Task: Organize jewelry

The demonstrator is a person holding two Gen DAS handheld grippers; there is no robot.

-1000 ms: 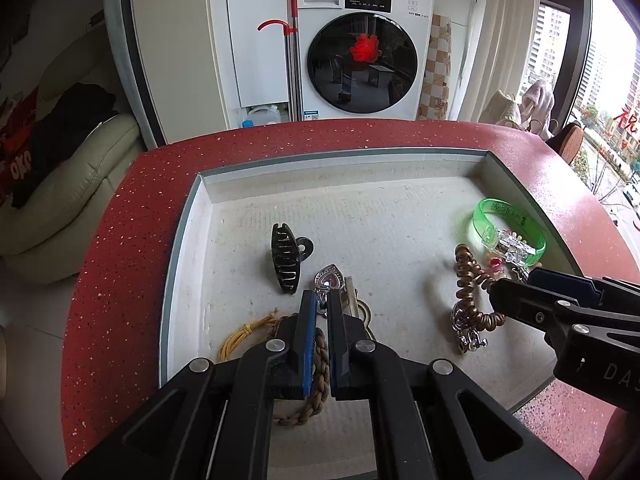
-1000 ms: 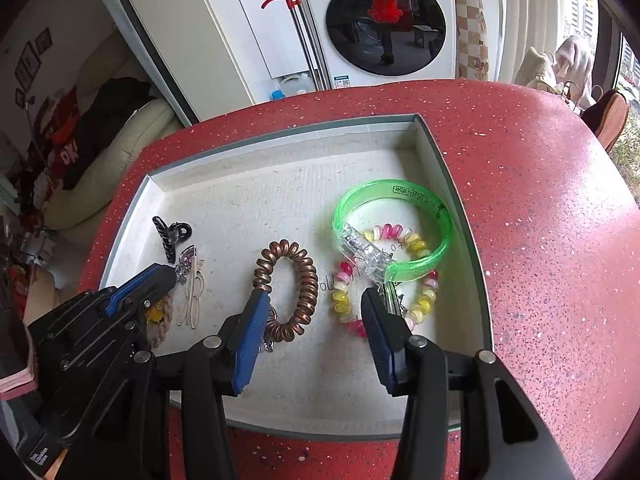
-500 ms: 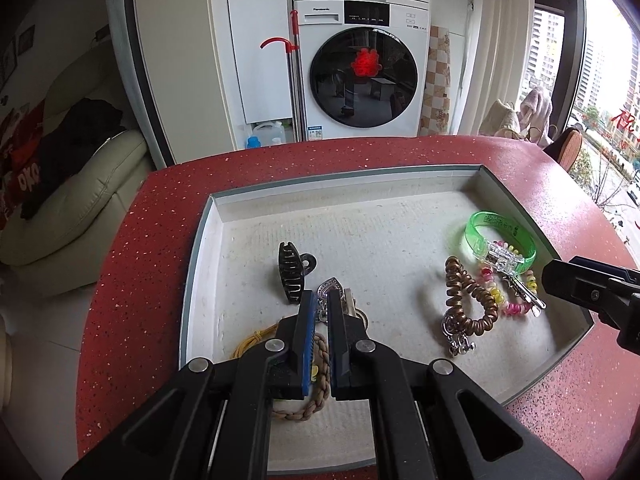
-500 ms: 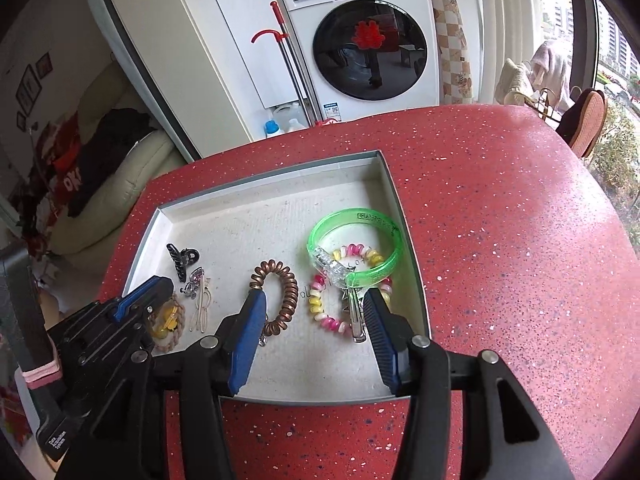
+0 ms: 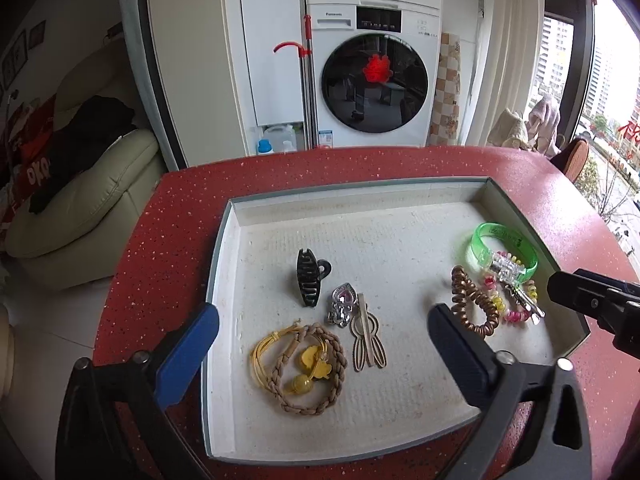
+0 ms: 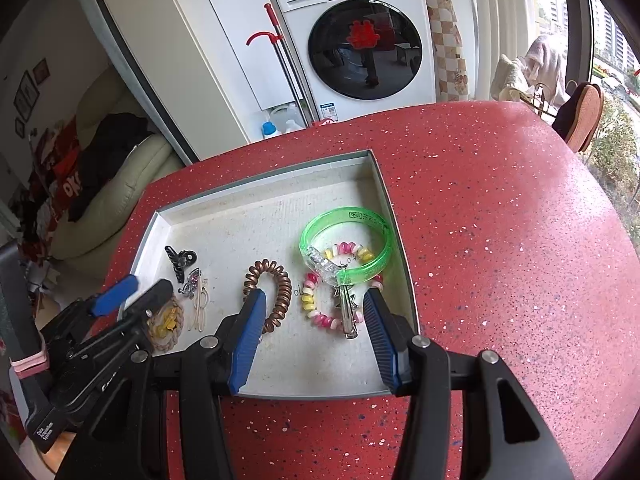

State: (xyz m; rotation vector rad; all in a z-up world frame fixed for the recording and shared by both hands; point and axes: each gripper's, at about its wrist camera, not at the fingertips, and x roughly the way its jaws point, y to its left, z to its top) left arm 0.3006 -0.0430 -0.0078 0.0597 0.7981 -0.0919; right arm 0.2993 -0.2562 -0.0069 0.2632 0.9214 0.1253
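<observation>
While both claws hung above the near edge of the tray (image 5: 224, 264), neither held anything. The left claw (image 5: 320, 344) stood with its jaws wide apart, and between them lay the braided tie with yellow charms (image 5: 304, 364), with the wooden clip (image 5: 366, 340), the silver heart clip (image 5: 342, 308) and the black claw clip (image 5: 308, 280) just beyond. The right claw (image 6: 316, 332) was likewise spread open, the beaded bracelet (image 6: 320, 304) and the metal hair clip (image 6: 348, 312) lying between its fingers, the copper coil tie (image 6: 276, 292) against its left finger and the green bangle (image 6: 348, 244) ahead, overlapping the beads.

The jewelry was all inside the tray on the red table (image 6: 500, 240), in two loose groups. The likely trouble lay in the crowding: the bangle, beads and metal clip overlapped, so closing on one could drag or snag the others. The silver clip touched the wooden one, so a careless pinch might lift both. The two claws also hung near each other and could collide.
</observation>
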